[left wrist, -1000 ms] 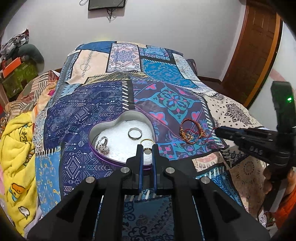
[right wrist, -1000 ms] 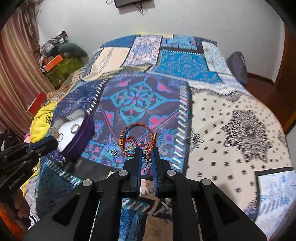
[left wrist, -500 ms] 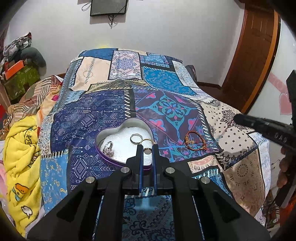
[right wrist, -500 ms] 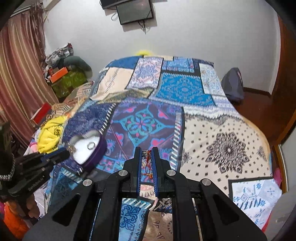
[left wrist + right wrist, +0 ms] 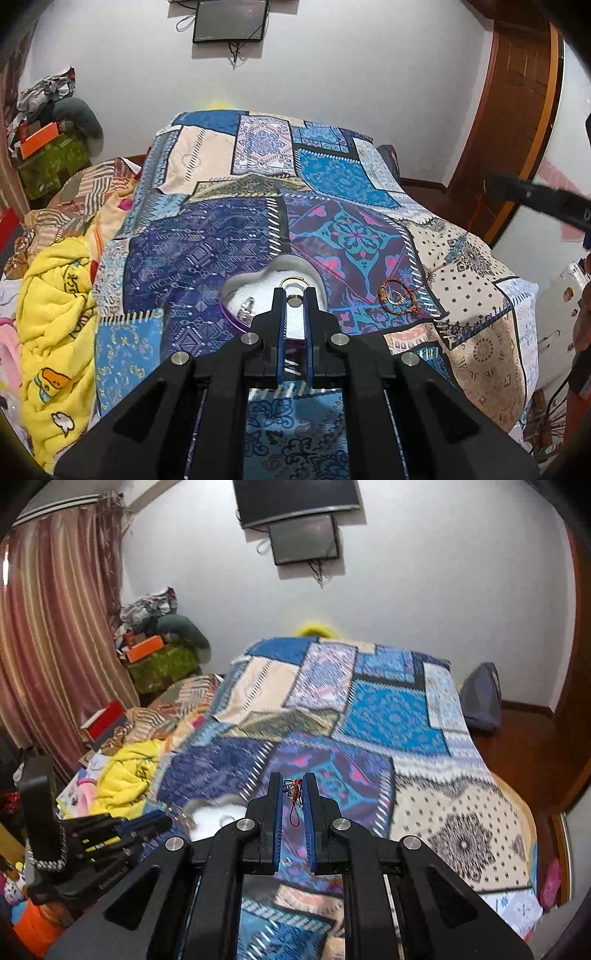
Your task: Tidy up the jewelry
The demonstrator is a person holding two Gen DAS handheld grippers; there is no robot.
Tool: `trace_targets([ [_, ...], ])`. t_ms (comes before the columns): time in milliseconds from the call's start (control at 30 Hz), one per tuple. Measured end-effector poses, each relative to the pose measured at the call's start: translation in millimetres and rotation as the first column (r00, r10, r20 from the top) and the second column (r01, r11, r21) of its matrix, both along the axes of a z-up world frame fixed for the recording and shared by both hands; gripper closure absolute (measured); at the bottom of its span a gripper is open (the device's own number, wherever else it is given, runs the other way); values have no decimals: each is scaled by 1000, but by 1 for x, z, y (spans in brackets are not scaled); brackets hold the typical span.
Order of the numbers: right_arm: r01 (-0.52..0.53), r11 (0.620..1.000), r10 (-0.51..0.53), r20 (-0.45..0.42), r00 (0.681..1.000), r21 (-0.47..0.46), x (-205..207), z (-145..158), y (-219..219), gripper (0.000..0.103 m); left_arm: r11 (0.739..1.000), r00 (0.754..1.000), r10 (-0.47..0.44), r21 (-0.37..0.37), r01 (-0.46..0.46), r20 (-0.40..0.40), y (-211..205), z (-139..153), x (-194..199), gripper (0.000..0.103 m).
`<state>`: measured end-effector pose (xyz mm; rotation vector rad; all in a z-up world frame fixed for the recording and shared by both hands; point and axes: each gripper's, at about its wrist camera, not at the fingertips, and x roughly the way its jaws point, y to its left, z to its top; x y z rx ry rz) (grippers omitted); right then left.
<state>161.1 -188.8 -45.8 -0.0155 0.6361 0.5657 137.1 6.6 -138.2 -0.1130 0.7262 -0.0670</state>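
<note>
Gripping a red cord (image 5: 294,805) between clenched fingers, the right gripper (image 5: 291,780) hangs above the quilt (image 5: 388,709), with the box (image 5: 221,812) low to its left. The left gripper (image 5: 294,293) pinches a ring (image 5: 294,302) over that box. Delivery seems under way: next, each should lower inside and release, while a bracelet (image 5: 397,297) waits right of the left fingers.
</note>
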Motion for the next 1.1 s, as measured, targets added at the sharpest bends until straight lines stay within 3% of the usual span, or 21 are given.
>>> trace_targets([
  [233, -69, 997, 68, 37, 997, 34, -1, 14, 26, 94, 1000, 1000, 27, 9, -27, 14, 14, 5, -2, 96],
  [433, -122, 991, 121, 21, 992, 55, 1, 9, 47, 94, 999, 999, 41, 11, -41, 18, 23, 5, -1, 96],
  [1100, -233, 971, 239, -192, 952, 52, 23, -53, 90, 94, 1000, 999, 30, 1, -30, -38, 29, -20, 15, 96],
])
